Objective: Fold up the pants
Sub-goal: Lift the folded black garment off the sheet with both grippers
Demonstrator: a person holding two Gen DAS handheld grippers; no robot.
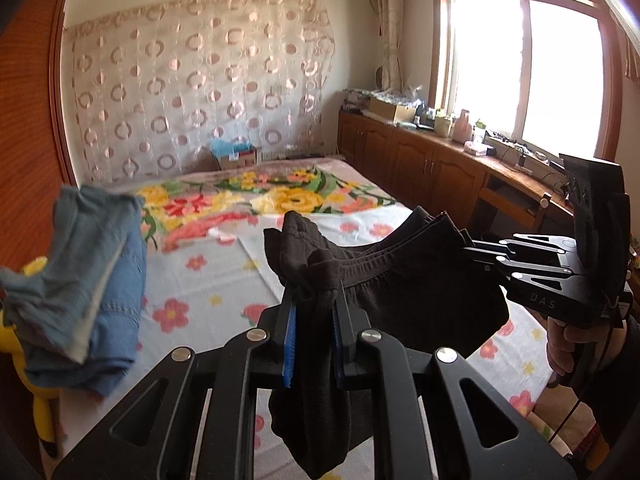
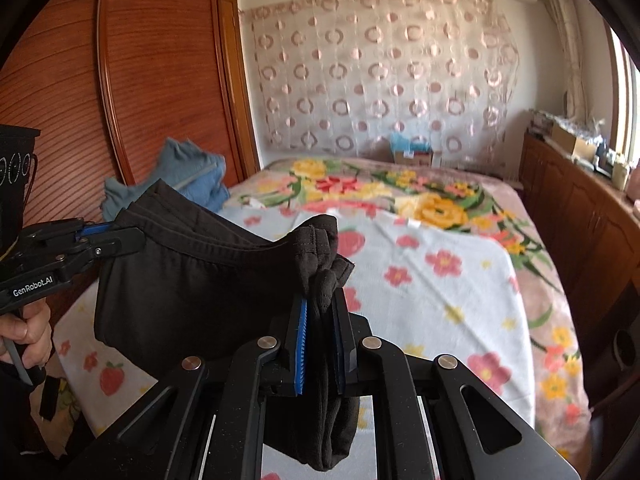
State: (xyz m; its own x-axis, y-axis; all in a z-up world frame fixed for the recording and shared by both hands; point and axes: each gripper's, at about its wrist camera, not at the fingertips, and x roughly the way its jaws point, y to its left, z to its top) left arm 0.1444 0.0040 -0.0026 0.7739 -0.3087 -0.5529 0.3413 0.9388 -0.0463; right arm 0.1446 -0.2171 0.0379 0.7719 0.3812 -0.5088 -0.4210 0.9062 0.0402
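Dark brown pants (image 1: pixel 420 296) hang folded in the air above the bed, stretched between both grippers. In the left wrist view my left gripper (image 1: pixel 315 292) is shut on one bunched end of the cloth, blue pads pressing it, with a loose end hanging below. My right gripper (image 1: pixel 470 249), held by a hand at the right, clamps the other end. In the right wrist view my right gripper (image 2: pixel 322 308) is shut on the pants (image 2: pixel 192 280). My left gripper (image 2: pixel 130 236) grips the waistband edge at the left.
A bed with a floral sheet (image 1: pixel 208 276) (image 2: pixel 440 280) lies under the pants. A heap of blue clothes (image 1: pixel 88 280) (image 2: pixel 192 176) sits at its left side. Wooden cabinets (image 1: pixel 420 168) line the window wall; a wooden wardrobe (image 2: pixel 160 80) stands left.
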